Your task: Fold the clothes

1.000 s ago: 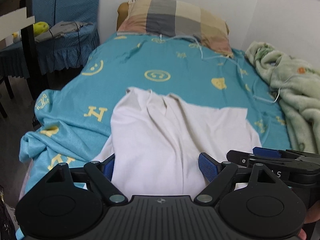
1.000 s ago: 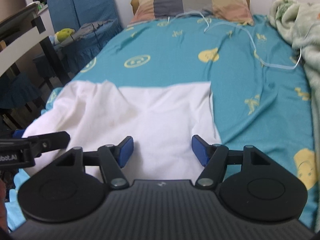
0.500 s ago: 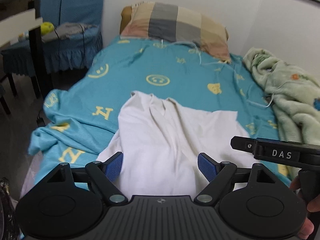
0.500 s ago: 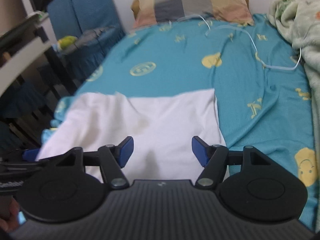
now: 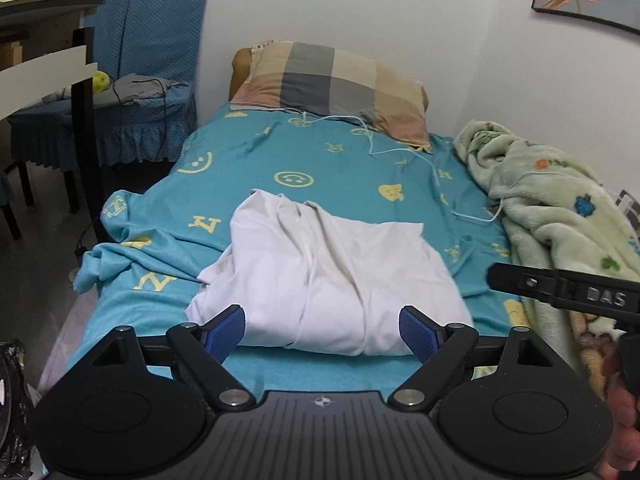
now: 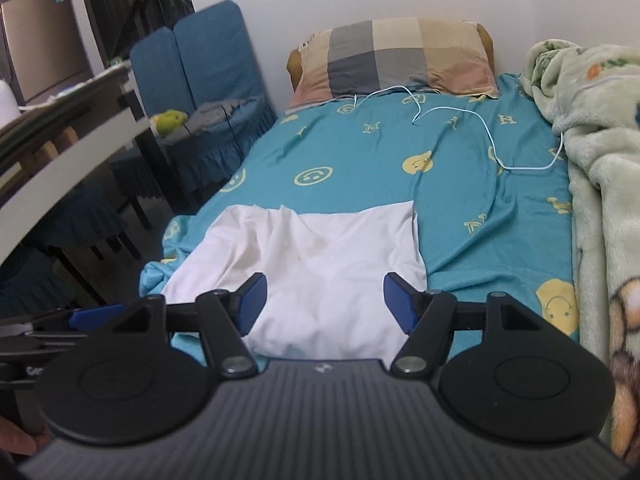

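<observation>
Left wrist: folded white garment [image 5: 332, 280] on bed [image 5: 340, 168].

"DAS" stands in pale letters on the right gripper [image 5: 560, 292]. The teal bedsheet [image 5: 340, 168] carries yellow letters "H" and "N". No other text is readable.

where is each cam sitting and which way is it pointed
Left wrist: on the left gripper, jaws open, looking down the bed at the white garment; the right gripper and a hand show at right.
Right wrist: on the right gripper, jaws open, facing the same way; the left gripper shows at left.
Shared: garment, checked pillow, white cable, green blanket.
</observation>
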A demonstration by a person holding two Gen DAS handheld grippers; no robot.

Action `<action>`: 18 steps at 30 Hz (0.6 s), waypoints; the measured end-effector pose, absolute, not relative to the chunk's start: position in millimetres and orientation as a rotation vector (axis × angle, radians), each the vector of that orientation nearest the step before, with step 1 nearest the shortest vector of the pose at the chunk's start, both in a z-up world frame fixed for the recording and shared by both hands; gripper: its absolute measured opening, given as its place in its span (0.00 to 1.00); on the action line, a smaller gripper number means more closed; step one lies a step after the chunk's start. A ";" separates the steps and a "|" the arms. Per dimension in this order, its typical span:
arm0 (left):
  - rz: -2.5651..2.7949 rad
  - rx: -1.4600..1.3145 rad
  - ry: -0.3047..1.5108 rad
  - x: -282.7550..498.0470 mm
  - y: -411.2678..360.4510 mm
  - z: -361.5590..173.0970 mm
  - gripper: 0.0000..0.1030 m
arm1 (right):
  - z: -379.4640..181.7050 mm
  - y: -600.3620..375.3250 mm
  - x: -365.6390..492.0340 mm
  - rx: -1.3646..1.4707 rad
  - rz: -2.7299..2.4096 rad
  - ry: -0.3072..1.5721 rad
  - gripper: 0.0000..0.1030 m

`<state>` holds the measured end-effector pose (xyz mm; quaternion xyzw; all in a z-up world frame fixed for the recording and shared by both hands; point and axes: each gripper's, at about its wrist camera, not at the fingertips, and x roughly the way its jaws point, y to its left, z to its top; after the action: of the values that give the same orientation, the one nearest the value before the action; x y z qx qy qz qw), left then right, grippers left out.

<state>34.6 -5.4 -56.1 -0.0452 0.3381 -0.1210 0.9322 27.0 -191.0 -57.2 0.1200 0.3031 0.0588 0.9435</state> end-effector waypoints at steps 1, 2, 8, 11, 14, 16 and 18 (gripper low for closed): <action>-0.237 -0.089 0.697 35.3 -6.0 -57.8 0.84 | -59.9 -192.3 25.4 0.246 0.122 0.616 0.65; -0.230 -0.089 0.704 36.9 -5.5 -60.1 0.84 | -60.6 -193.6 25.2 0.253 0.127 0.616 0.65; -0.217 -0.105 0.748 45.9 -5.4 -74.4 0.84 | -59.4 -202.1 25.7 0.305 0.151 0.608 0.65; -0.267 -0.247 0.796 55.7 2.5 -84.0 0.85 | -63.9 -204.3 27.5 0.331 0.160 0.618 0.65; -0.320 -0.483 0.850 66.3 14.5 -99.1 0.87 | -71.0 -203.3 30.3 0.332 0.160 0.651 0.65; -0.327 -0.610 0.887 72.0 20.7 -112.4 0.89 | -74.4 -204.8 30.5 0.350 0.163 0.667 0.65; -0.322 -0.723 0.926 78.2 26.5 -126.3 0.89 | -77.8 -209.4 30.3 0.389 0.163 0.683 0.65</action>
<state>78.2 26.5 -126.3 -0.3395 0.4347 -0.1512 0.8203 30.3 -209.4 -77.8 0.1891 0.3322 0.0795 0.9206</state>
